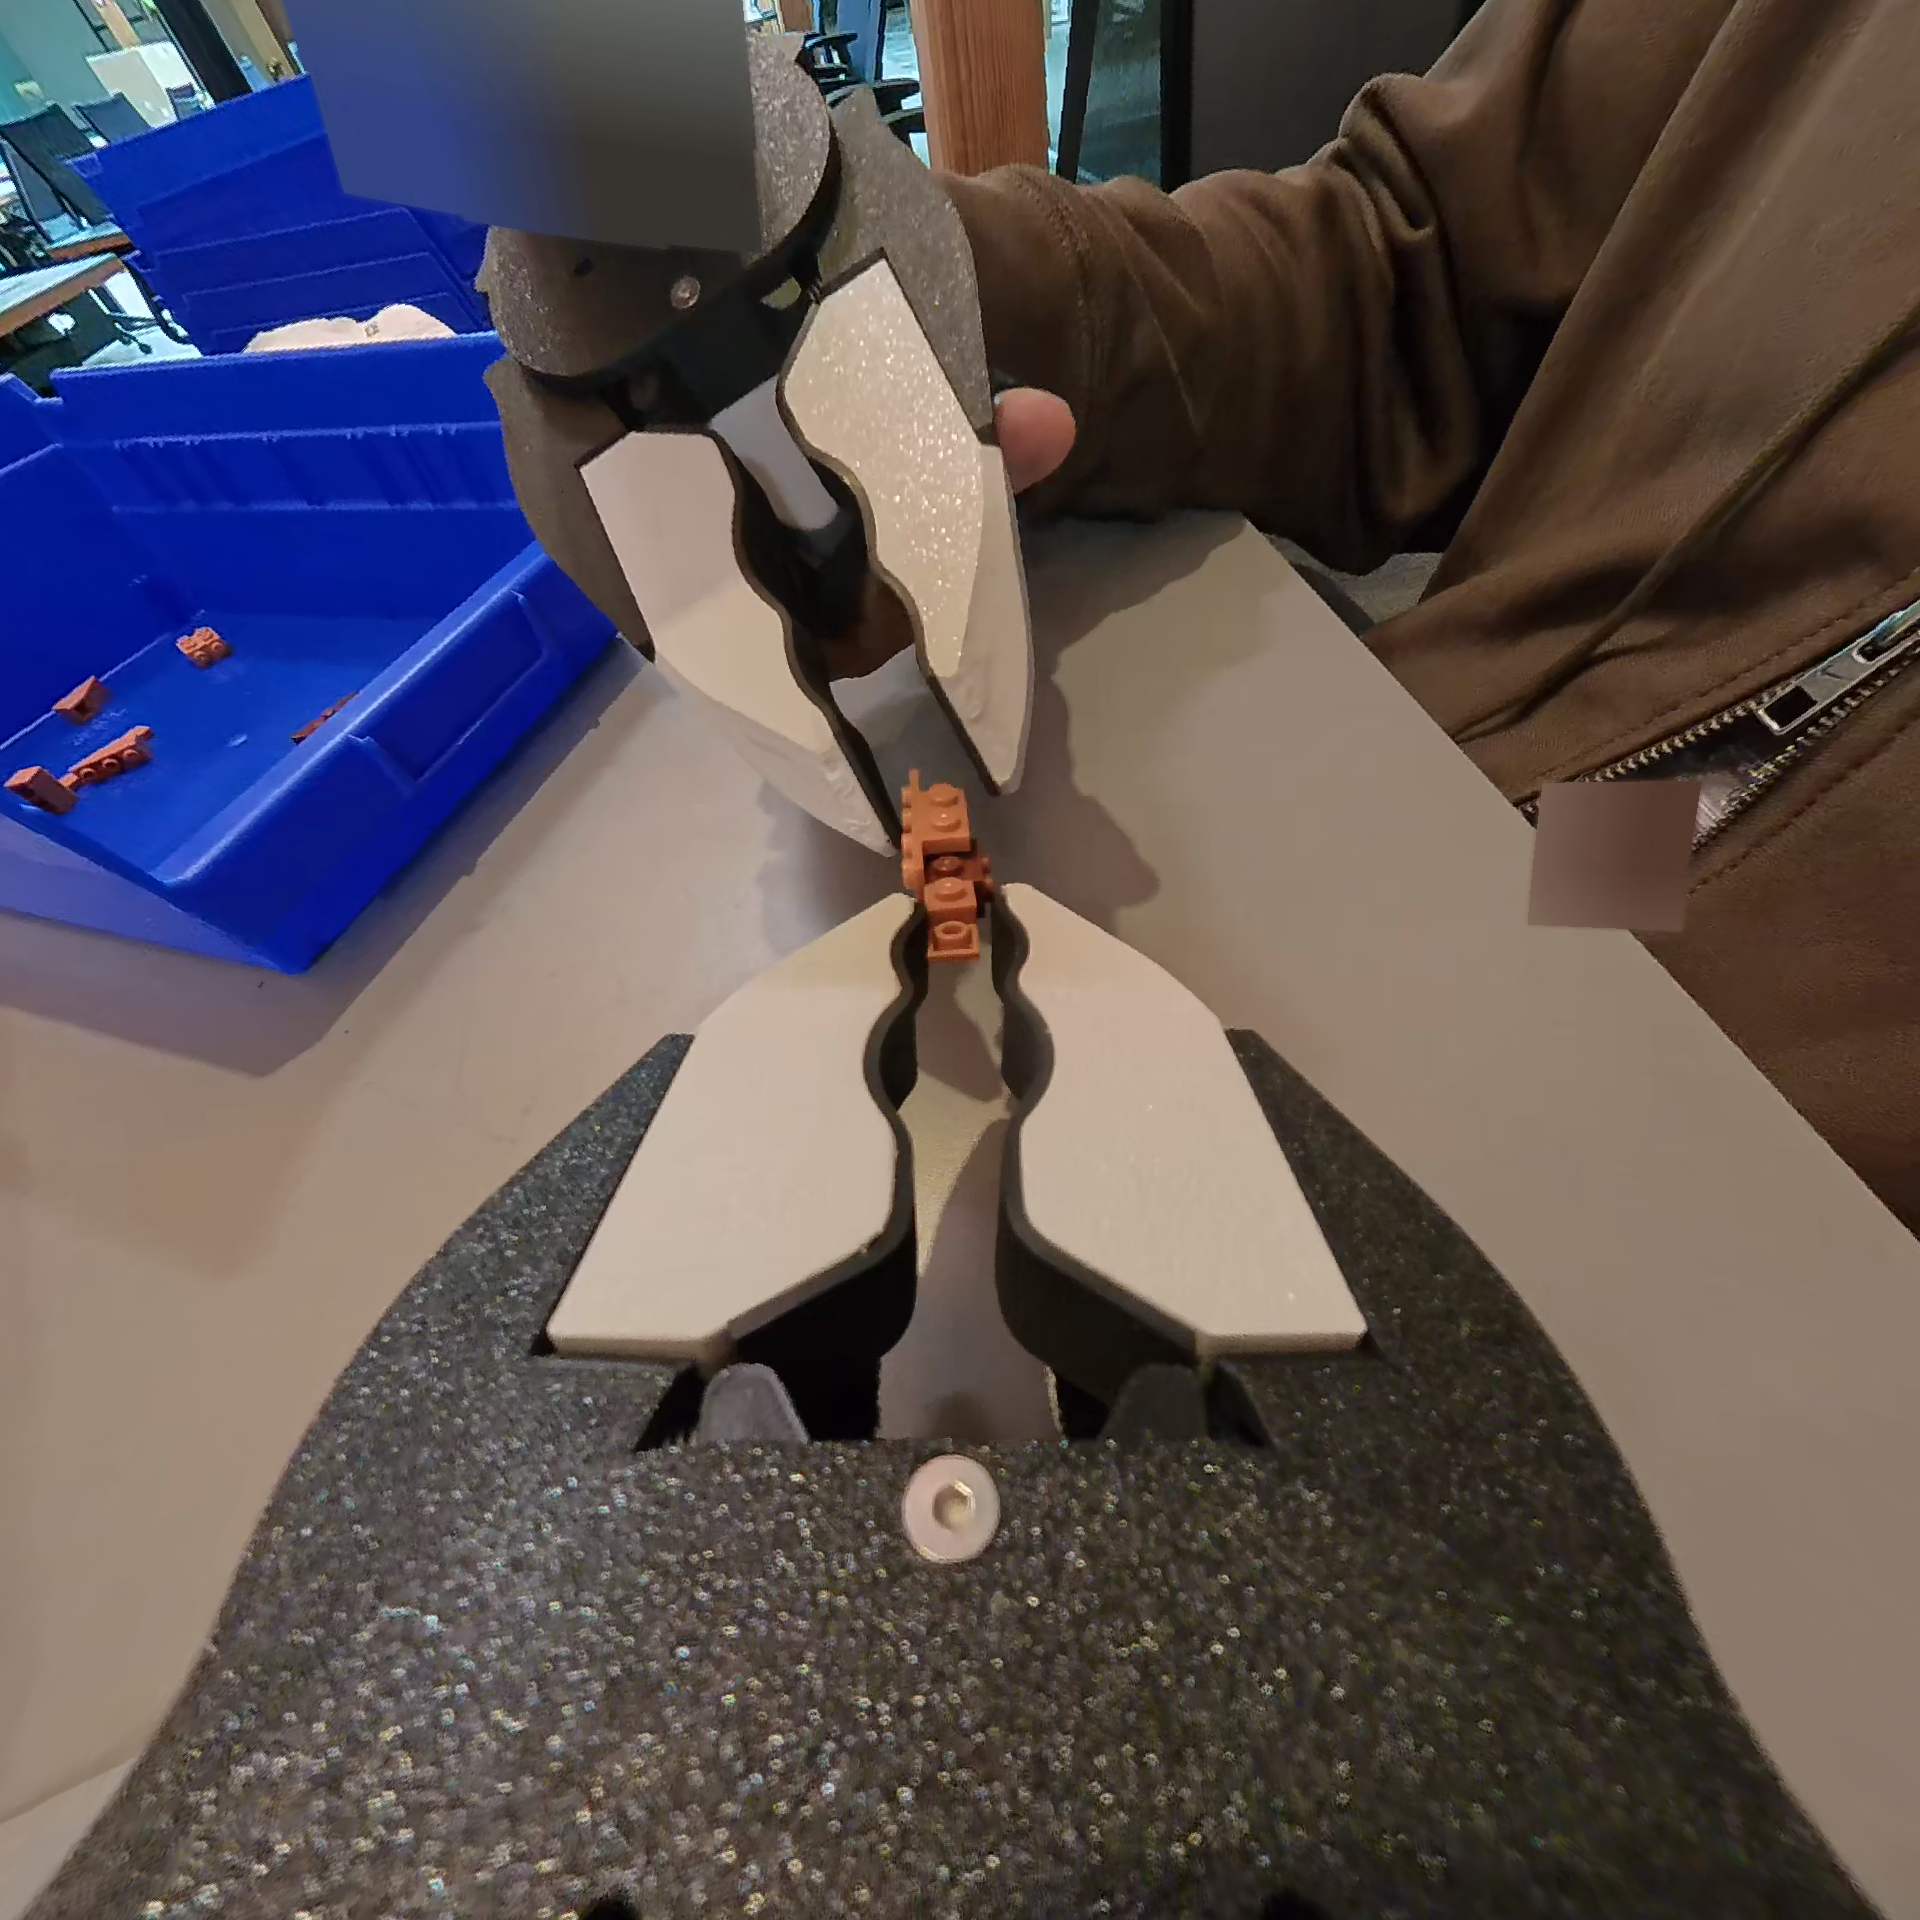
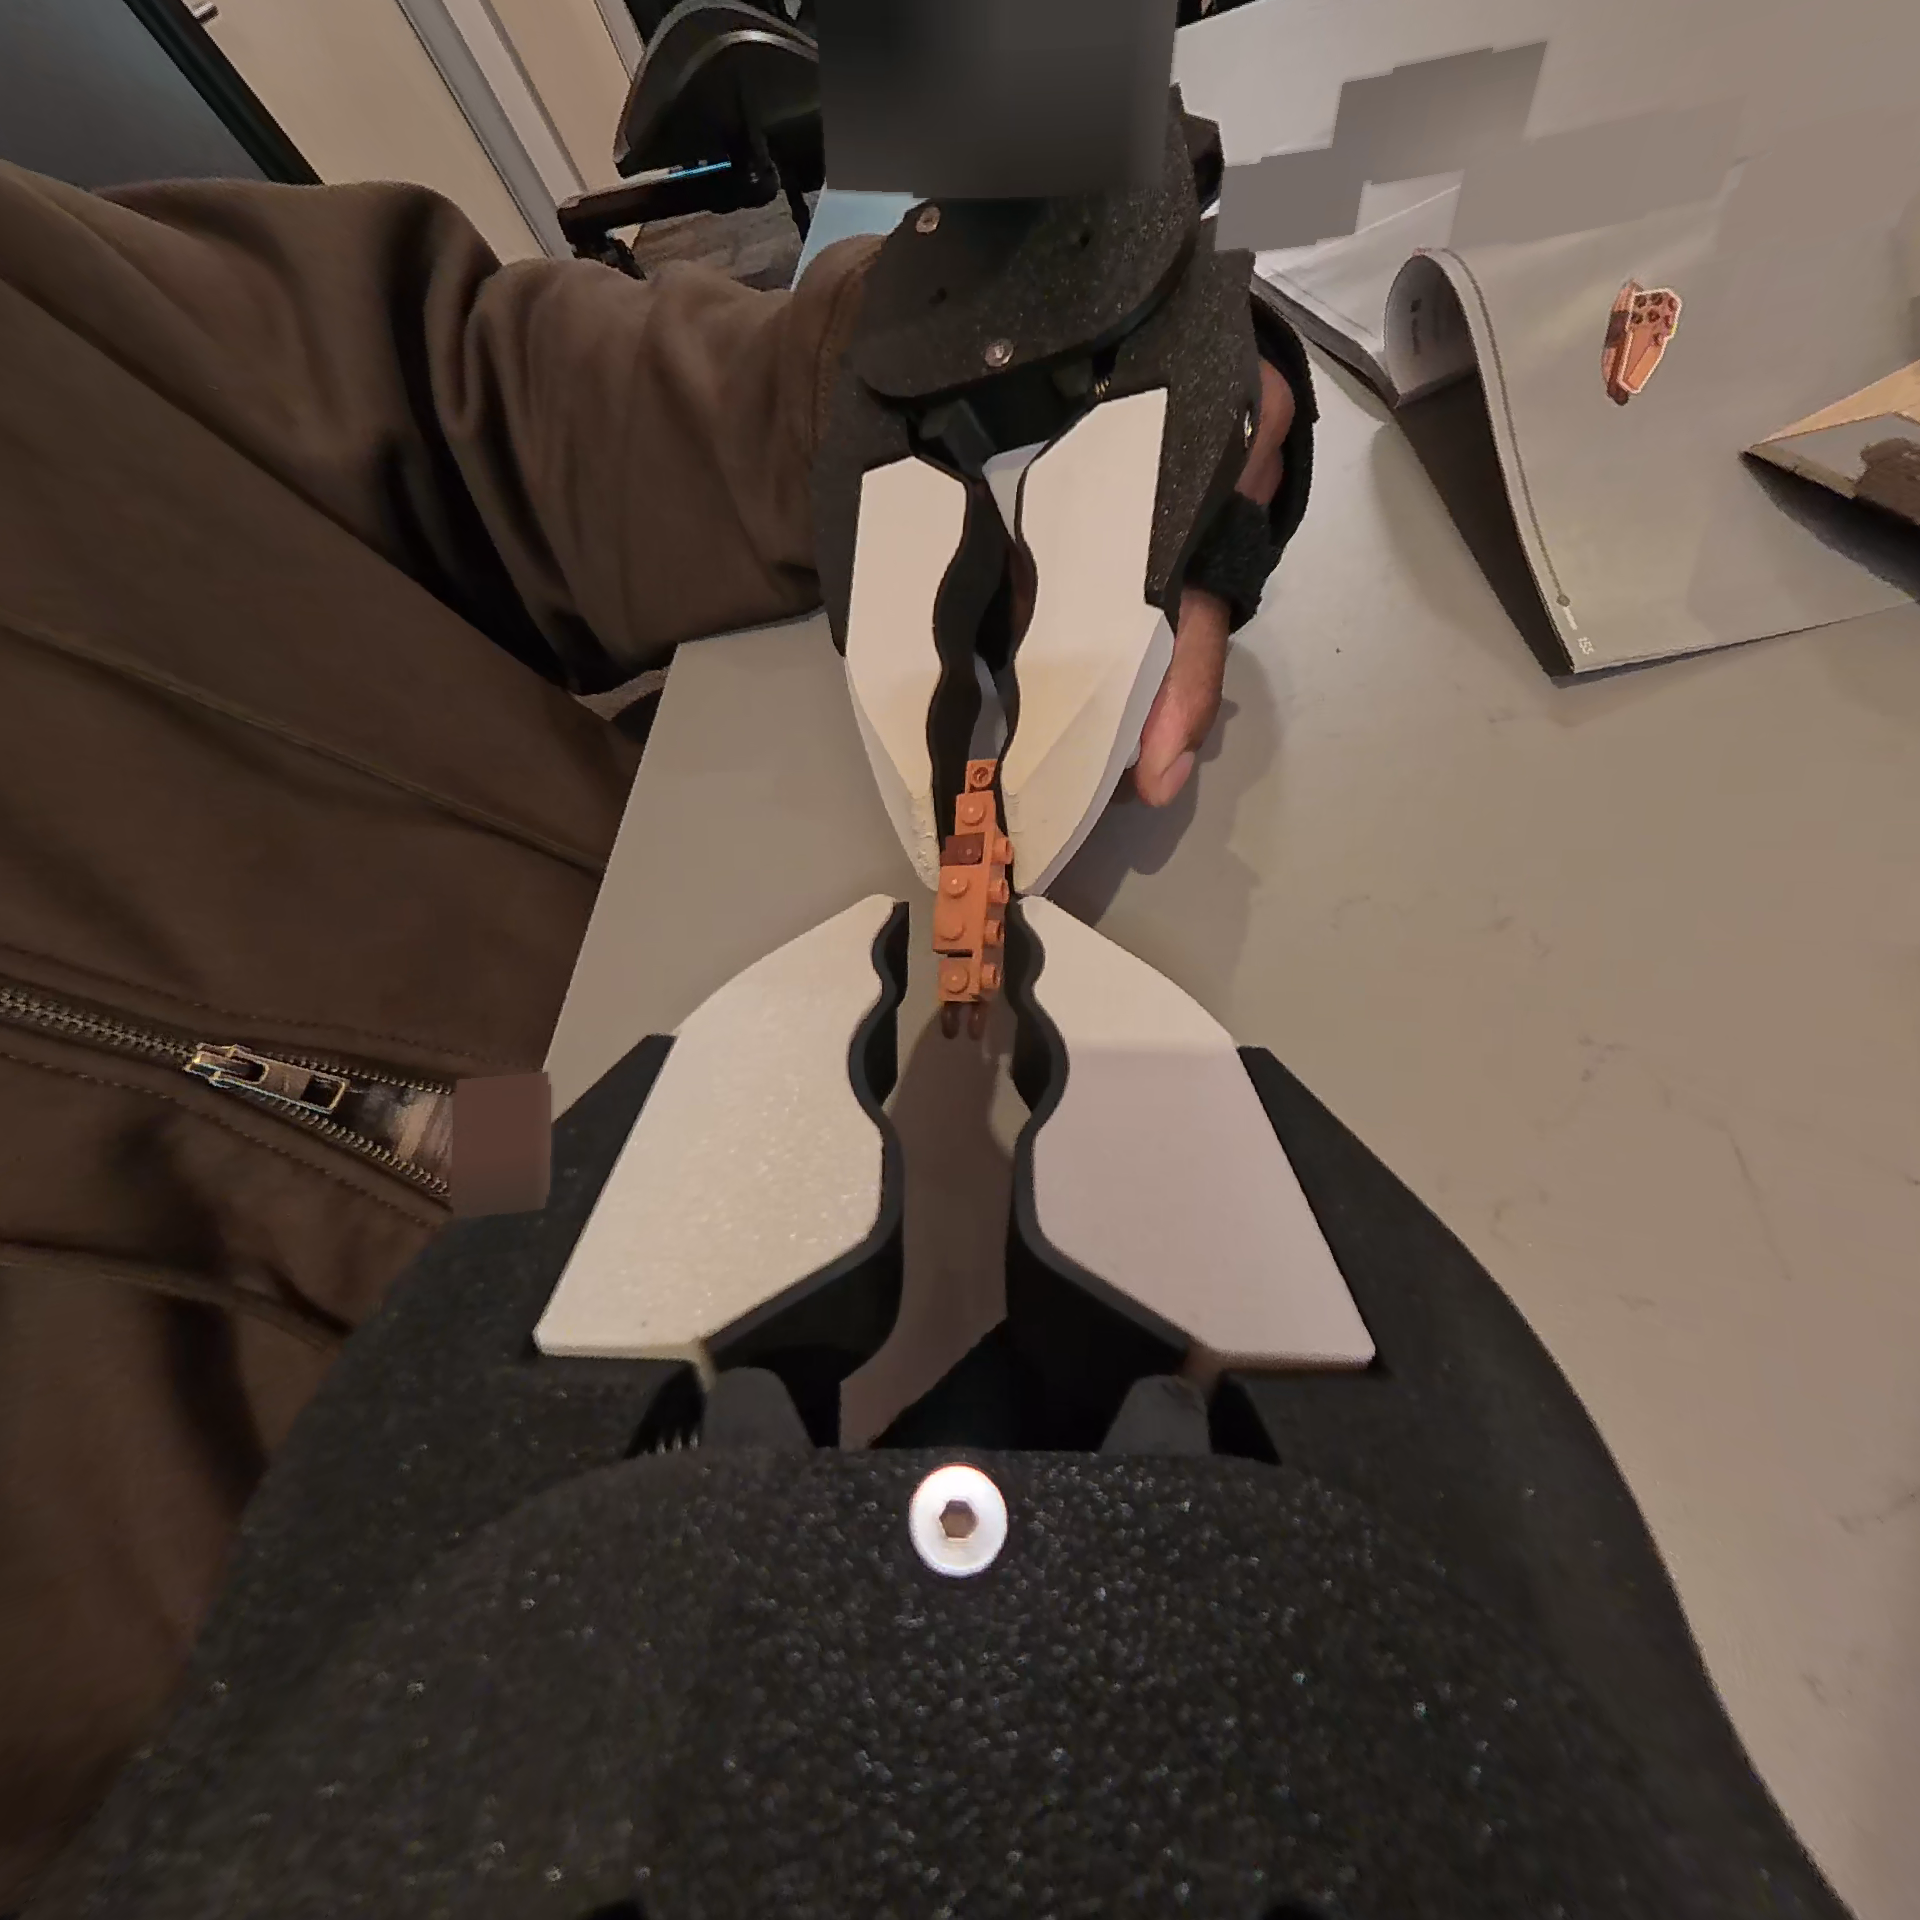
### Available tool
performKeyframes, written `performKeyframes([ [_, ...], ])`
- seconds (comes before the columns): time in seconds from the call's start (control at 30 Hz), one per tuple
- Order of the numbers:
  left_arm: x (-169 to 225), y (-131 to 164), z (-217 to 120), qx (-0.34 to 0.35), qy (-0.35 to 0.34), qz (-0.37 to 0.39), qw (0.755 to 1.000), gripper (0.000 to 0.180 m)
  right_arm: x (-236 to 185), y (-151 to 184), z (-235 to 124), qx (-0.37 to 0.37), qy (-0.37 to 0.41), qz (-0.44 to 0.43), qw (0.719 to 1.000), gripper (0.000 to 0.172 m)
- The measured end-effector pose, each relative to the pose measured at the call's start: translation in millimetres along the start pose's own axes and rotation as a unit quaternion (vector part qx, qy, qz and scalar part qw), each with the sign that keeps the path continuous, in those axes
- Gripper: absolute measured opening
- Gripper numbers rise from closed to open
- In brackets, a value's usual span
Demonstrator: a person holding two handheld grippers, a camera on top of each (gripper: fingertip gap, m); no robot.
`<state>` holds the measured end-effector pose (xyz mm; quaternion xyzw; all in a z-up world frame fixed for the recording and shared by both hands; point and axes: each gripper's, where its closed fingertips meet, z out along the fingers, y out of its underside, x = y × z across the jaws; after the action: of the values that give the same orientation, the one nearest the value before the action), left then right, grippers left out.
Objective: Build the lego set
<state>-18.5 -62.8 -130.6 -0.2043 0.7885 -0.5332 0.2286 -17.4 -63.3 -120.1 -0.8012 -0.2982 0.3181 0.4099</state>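
A small orange brick assembly (image 1: 940,831) with one dark brown piece hangs just above the grey table (image 1: 1299,987), between my two grippers, which point at each other. My left gripper (image 1: 958,899) is shut on its near end, with both pads pressed against it. My right gripper (image 1: 943,816) comes in from the far side with its jaws apart; one fingertip (image 1: 873,821) is at the assembly, the other stands clear. In the right wrist view the assembly (image 2: 961,914) lies between the right gripper's (image 2: 958,906) parted pads with a gap on the left side, while the left gripper (image 2: 982,883) clamps its far end.
Blue bins (image 1: 312,582) stand on the left, the nearest holding several loose red-brown pieces (image 1: 104,769). An open booklet (image 2: 1558,468) lies at the table's far right. A person's brown jacket (image 2: 260,623) is right behind the table's edge (image 2: 613,883). Only a small space, under 4 cm, lies between the two pairs of fingers.
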Motion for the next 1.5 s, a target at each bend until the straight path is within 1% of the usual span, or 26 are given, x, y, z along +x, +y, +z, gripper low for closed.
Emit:
performKeyframes([
  [0.3, 0.6, -3.9, -1.0, 0.014, -0.001, 0.006, 1.0, 0.011, -3.4, -2.8, -0.1, 0.005, -0.003, -0.011, 1.0, 0.019],
  [0.47, 1.2, -5.9, -1.7, 0.021, 0.0, 0.008, 1.0, 0.011, -6.4, -5.5, -0.7, 0.009, 0.001, -0.035, 0.999, 0.022],
  [0.57, 1.0, -6.6, -2.2, 0.022, -0.001, 0.009, 1.0, 0.011, -5.2, -7.1, -2.8, 0.007, 0.027, -0.08, 0.996, 0.029],
  [0.67, 0.0, -7.0, -3.4, 0.023, -0.003, 0.007, 1.0, 0.011, -3.9, -7.9, -10.0, 0.0, 0.072, -0.165, 0.984, 0.035],
  [0.73, -0.5, -8.1, -4.7, 0.025, -0.005, 0.007, 1.0, 0.011, -1.3, -7.5, -16.3, -0.006, 0.115, -0.237, 0.965, 0.037],
  [0.83, -0.8, -10.2, -6.5, 0.031, -0.005, 0.005, 0.999, 0.011, -3.1, -15.4, -23.6, 0.012, 0.17, -0.336, 0.926, 0.038],
  [0.93, -0.6, -12.0, -7.6, 0.036, -0.003, 0.002, 0.999, 0.011, -8.0, -20.8, -24.3, 0.013, 0.218, -0.438, 0.872, 0.037],
  [1.03, -1.1, -13.9, -8.8, 0.042, -0.003, -0.001, 0.999, 0.011, -6.9, -18.8, -19.2, -0.019, 0.259, -0.51, 0.82, 0.041],
  [1.13, -2.2, -16.3, -10.6, 0.049, -0.005, -0.005, 0.999, 0.011, -5.3, -17.1, -13.4, -0.036, 0.286, -0.554, 0.781, 0.044],
  [1.23, -2.7, -18.6, -11.9, 0.057, -0.004, -0.011, 0.998, 0.011, -4.7, -19.1, -8.2, -0.035, 0.309, -0.585, 0.749, 0.043],
  [1.3, -2.9, -19.8, -12.4, 0.062, -0.004, -0.013, 0.998, 0.011, -3.1, -24.0, -7.8, -0.031, 0.334, -0.604, 0.723, 0.042],
  [1.4, -3.0, -22.2, -13.4, 0.07, -0.002, -0.018, 0.997, 0.011, -2.4, -29.7, -7.9, -0.022, 0.356, -0.616, 0.702, 0.04],
  [1.5, -3.4, -24.2, -14.3, 0.078, -0.001, -0.021, 0.997, 0.011, -0.5, -31.3, -8.4, -0.021, 0.369, -0.625, 0.688, 0.04],
])
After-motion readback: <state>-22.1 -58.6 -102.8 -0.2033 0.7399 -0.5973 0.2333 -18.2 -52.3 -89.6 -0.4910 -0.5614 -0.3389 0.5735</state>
